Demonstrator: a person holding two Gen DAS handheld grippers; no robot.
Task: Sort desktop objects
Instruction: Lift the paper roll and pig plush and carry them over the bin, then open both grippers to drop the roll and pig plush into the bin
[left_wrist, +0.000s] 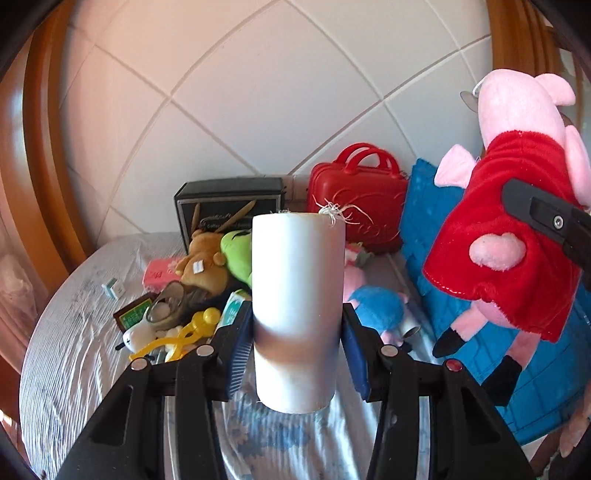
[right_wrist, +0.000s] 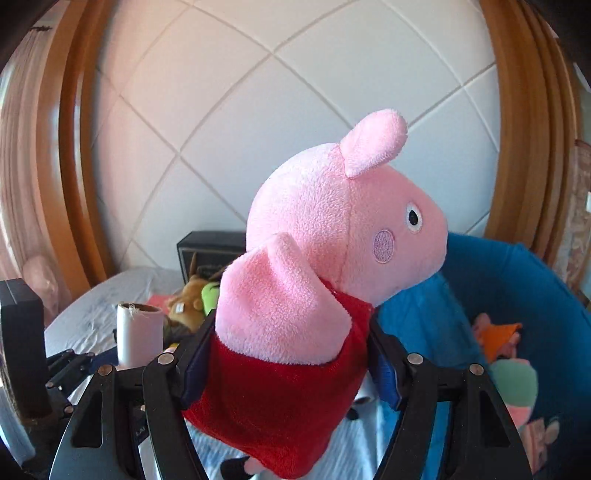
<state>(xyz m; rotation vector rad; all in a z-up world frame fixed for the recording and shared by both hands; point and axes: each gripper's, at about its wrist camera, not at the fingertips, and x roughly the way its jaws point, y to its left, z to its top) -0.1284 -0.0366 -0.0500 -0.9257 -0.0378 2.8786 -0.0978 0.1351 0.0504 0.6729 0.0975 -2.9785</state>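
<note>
My left gripper (left_wrist: 295, 354) is shut on an upright white roll (left_wrist: 297, 295) with a cardboard core, held above the table; it also shows in the right wrist view (right_wrist: 140, 336). My right gripper (right_wrist: 291, 354) is shut on a pink pig plush in a red dress (right_wrist: 314, 280), held in the air beside the blue fabric bin (right_wrist: 517, 295). The pig plush (left_wrist: 517, 229) hangs at the right of the left wrist view, over the blue bin (left_wrist: 428, 221).
A pile of toys lies on the cloth-covered table (left_wrist: 74, 332): a brown bear (left_wrist: 203, 262), a green plush (left_wrist: 240, 251), a yellow clip toy (left_wrist: 184, 336), a blue-pink plush (left_wrist: 376, 310). A black box (left_wrist: 229, 206) and red case (left_wrist: 354, 199) stand against the tiled wall. Plush toys (right_wrist: 513, 369) lie in the bin.
</note>
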